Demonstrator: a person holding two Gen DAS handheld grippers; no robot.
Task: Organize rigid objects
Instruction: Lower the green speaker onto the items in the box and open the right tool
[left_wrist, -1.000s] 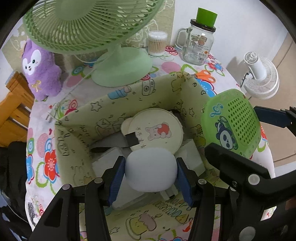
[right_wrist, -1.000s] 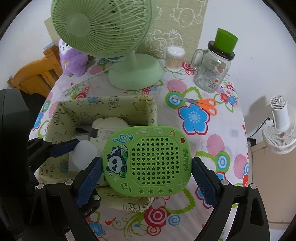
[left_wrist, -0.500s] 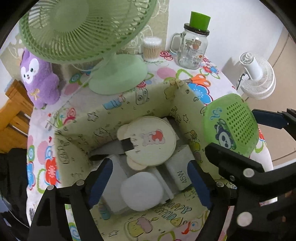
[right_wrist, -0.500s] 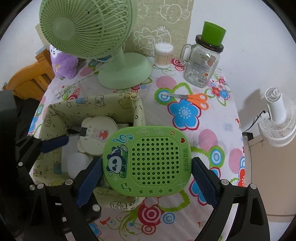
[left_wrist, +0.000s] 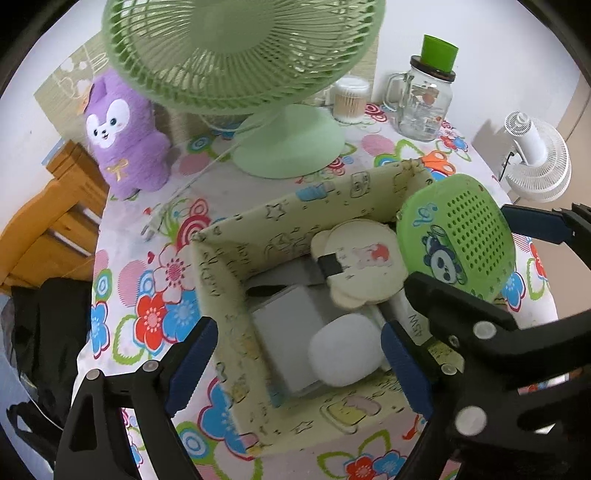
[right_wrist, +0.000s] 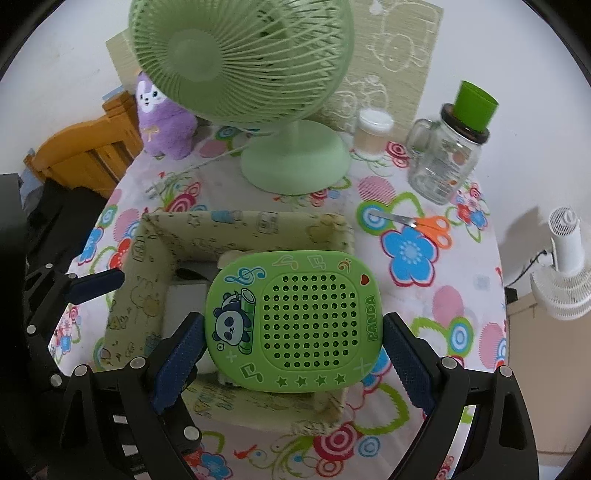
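A cream fabric box (left_wrist: 236, 266) (right_wrist: 147, 280) with cartoon prints stands on the flowered tablecloth. Inside it lie a white rounded case (left_wrist: 343, 350), a round bear-shaped mirror (left_wrist: 362, 269), a grey box (left_wrist: 288, 325) and a white adapter. My left gripper (left_wrist: 295, 354) hangs above the box, its jaws opening wide, with the white case lying free below them. My right gripper (right_wrist: 291, 350) is shut on a green panda speaker (right_wrist: 295, 321) (left_wrist: 461, 236), which it holds over the box's right side.
A green desk fan (right_wrist: 258, 92) stands behind the box, with a purple plush (left_wrist: 122, 136), a cotton-swab jar (right_wrist: 373, 133) and a glass mug jar with green cup (right_wrist: 450, 155) nearby. Orange scissors (right_wrist: 424, 225) lie right of the box. A white fan (right_wrist: 565, 273) stands beyond the table's right edge.
My left gripper let go of the white case, which now lies in the box, and the jaws spread and drew back. My right gripper has carried the speaker further over the box.
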